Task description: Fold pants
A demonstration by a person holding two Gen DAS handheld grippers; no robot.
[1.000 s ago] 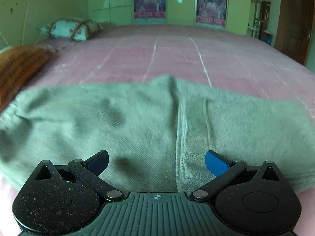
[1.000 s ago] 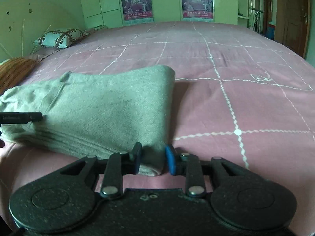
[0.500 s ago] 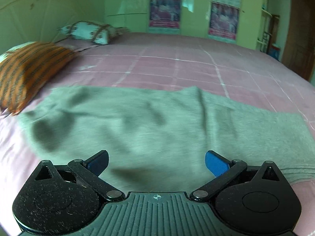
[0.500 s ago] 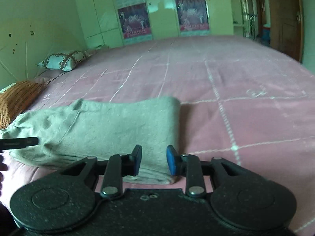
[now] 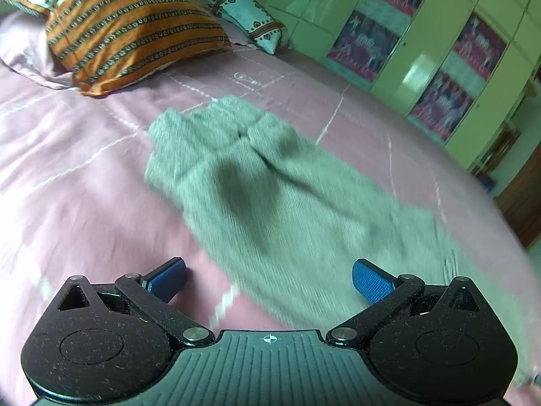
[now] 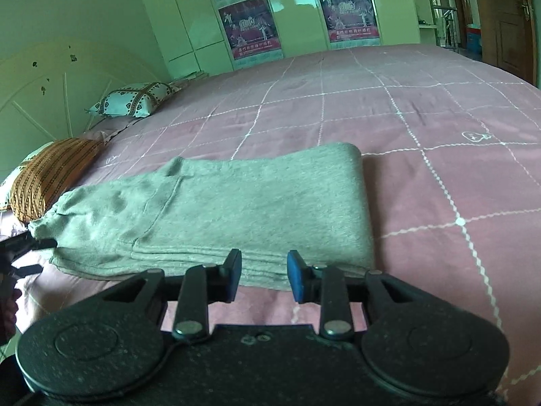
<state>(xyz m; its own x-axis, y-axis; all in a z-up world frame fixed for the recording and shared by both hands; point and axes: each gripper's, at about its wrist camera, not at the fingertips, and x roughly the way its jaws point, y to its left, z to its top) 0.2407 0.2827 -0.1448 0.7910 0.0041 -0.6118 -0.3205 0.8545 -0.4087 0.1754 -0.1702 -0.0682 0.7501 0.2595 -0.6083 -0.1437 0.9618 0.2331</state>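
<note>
The grey fleece pants (image 6: 216,209) lay folded in a thick stack on the pink checked bed (image 6: 439,108), near the orange striped pillow (image 5: 128,30). Both the left hand-held gripper (image 5: 268,279) and the right hand-held gripper (image 6: 264,275) were spread, holding nothing. Pinching only the top layers at the near edge could peel the stack apart. Only the right view showed those layered edges; the left view, blurred, showed the bunched end nearest the pillow.
</note>
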